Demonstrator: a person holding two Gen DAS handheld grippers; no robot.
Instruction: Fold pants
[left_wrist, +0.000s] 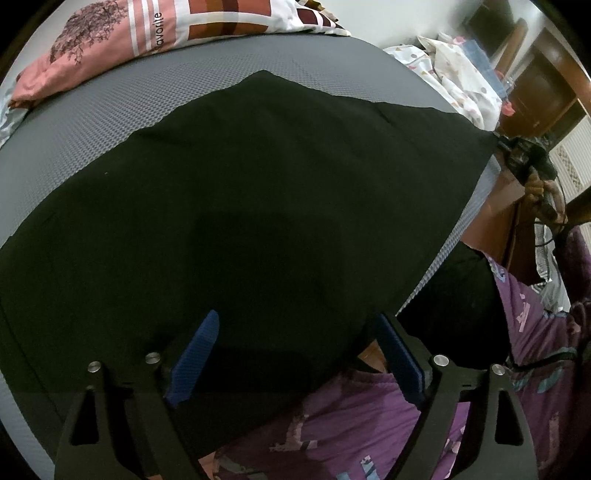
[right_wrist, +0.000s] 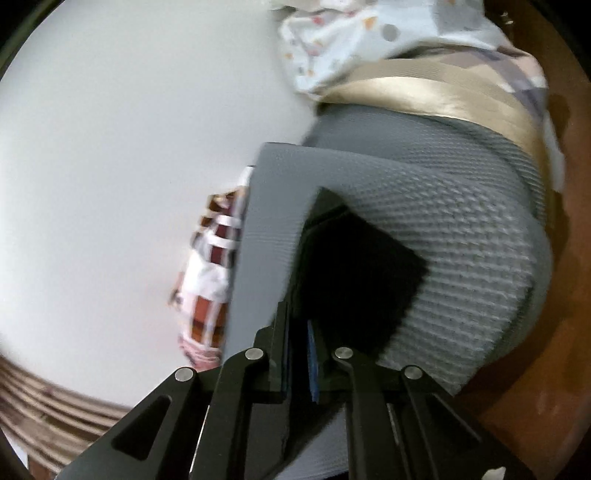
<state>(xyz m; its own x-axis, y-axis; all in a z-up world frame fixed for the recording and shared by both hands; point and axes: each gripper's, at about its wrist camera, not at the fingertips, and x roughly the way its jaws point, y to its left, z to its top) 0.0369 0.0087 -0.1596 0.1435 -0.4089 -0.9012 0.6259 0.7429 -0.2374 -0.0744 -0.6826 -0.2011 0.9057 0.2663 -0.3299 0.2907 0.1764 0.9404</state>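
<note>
1. Left wrist view: your left gripper (left_wrist: 295, 358) stands wide open and holds nothing, over the black pants (left_wrist: 240, 206) that lie spread on the grey mattress (left_wrist: 110, 110); a pink pillow (left_wrist: 92, 44) lies at the far edge.
2. Right wrist view: your right gripper (right_wrist: 297, 350) is closed on a corner of the pants (right_wrist: 354, 266) at the mattress (right_wrist: 461, 240) edge, with a white wall (right_wrist: 110, 147) behind.

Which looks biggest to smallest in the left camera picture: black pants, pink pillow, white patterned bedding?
1. Black pants, filling most of the picture.
2 and 3. Pink pillow and white patterned bedding: they look alike, both cut off at the edge and farther away, so unranked.
</note>
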